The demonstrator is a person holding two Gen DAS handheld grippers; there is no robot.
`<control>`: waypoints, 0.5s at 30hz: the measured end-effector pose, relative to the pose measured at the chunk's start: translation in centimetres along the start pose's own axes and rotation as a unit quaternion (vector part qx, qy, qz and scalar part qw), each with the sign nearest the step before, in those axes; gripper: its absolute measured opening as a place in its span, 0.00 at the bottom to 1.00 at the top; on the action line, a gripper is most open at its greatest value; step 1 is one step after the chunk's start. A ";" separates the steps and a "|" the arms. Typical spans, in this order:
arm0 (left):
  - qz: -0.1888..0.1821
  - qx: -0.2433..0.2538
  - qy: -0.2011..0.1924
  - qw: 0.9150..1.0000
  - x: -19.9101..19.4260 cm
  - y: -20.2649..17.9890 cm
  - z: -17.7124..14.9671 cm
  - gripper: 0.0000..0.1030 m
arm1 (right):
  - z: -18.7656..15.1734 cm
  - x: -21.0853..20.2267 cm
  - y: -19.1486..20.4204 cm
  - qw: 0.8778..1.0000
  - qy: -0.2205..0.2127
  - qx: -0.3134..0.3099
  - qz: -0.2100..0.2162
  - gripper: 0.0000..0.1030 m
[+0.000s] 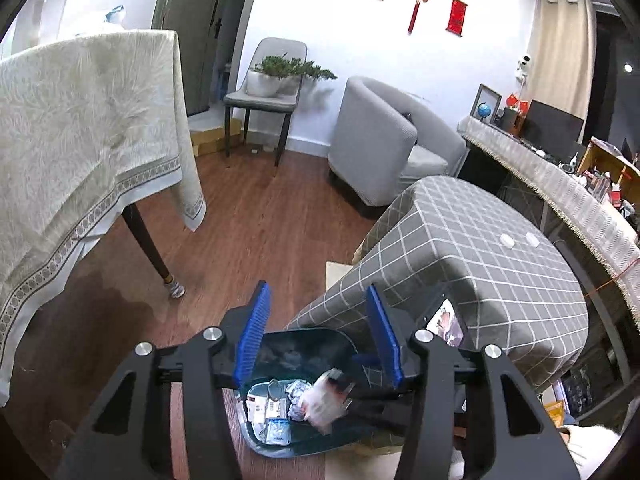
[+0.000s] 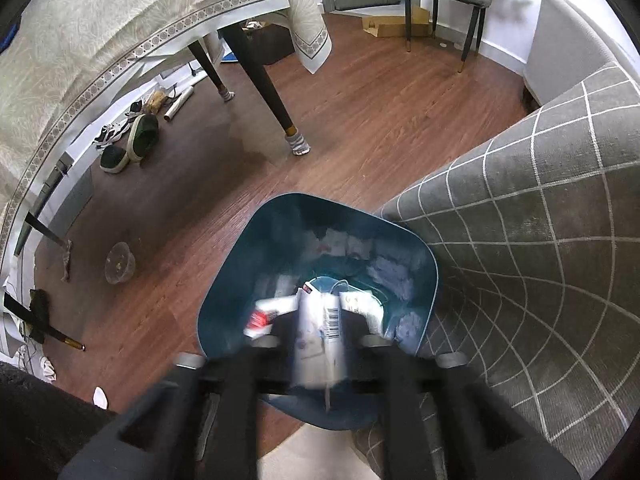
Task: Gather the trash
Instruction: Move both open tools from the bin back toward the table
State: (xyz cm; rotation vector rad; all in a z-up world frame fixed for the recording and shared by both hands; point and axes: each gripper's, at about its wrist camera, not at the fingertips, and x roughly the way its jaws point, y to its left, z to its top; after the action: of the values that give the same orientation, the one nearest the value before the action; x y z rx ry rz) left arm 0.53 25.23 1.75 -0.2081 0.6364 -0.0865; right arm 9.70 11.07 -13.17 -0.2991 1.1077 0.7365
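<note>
A dark teal trash bin (image 2: 426,280) stands on the wood floor against a grey checked table; it also shows in the left wrist view (image 1: 280,446). Several wrappers and crumpled papers (image 1: 276,404) lie inside it. My right gripper (image 2: 320,332) is over the bin, blurred, and is shut on a white printed wrapper (image 2: 320,344). In the left wrist view that wrapper (image 1: 324,402) hangs over the bin. My left gripper (image 1: 316,336) is open and empty, with blue pads (image 1: 254,332), above the bin's far rim.
The grey checked table (image 1: 480,240) is at the right of the bin. A table with a cream cloth (image 1: 80,140) and dark legs (image 2: 272,92) stands at the left. Shoes (image 2: 132,140) and a clear bowl (image 2: 119,268) lie on the floor. An armchair (image 1: 380,140) is behind.
</note>
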 end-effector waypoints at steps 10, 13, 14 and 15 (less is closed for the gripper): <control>-0.011 -0.004 -0.027 1.000 -1.2 -1.0 1.2 0.50 | -0.3 -3.5 -0.2 0.999 -0.037 -0.005 0.012 0.66; -0.012 0.002 -0.029 1.000 -1.1 -1.8 1.4 0.50 | -0.3 -4.9 -0.4 0.998 -0.055 -0.006 0.026 0.66; -0.011 0.003 -0.030 0.999 -1.2 -1.9 1.5 0.50 | -0.3 -5.9 -0.5 0.997 -0.068 -0.008 0.031 0.66; -0.010 0.004 -0.033 0.999 -1.3 -2.0 1.6 0.50 | -0.3 -6.6 -0.5 0.996 -0.076 -0.009 0.034 0.66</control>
State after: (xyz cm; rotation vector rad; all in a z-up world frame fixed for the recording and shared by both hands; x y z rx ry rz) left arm 0.43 23.71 4.20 -0.2080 0.5681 -0.1015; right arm 8.23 7.96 -7.47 -0.2179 0.9703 0.8161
